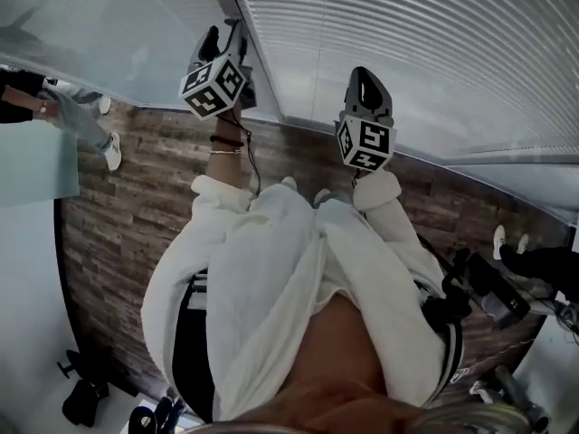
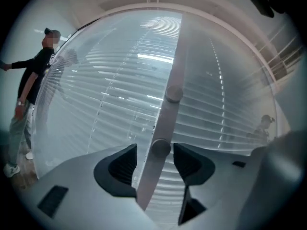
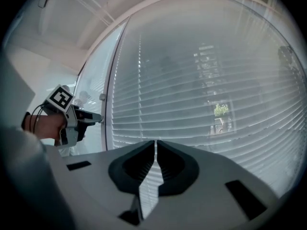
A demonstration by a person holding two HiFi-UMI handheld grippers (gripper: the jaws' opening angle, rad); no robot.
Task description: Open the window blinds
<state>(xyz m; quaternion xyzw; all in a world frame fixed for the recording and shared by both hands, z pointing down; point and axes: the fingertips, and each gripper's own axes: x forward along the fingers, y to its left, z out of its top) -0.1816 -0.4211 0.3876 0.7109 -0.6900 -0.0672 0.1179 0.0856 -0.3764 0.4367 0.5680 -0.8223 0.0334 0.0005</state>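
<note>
Closed blinds [image 3: 192, 109] fill view ahead. Left tongs [image 2: 154, 150] apart, straddling small round knob [image 2: 161, 146] on upright post [image 2: 175, 56], not pressing. Right tongs [image 3: 156, 145] together, empty. Blinds likely thin, light, bendable (avoid pinching them). Knob looks smooth, probably stiff, slippery: grip there squarely.

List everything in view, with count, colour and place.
White horizontal-slat window blinds: one set, white, lowered over the window ahead.
Grey vertical bar with round knobs: one, grey, upright before the blinds.
Brown wood-plank floor: one, brown, below the window.
Bystander in dark top: one, far left by the glass.
White sleeves: two, white, raised towards the blinds.
Left gripper: one, grey, open around the bar, not gripping.
Right gripper: one, grey, shut, empty.
</note>
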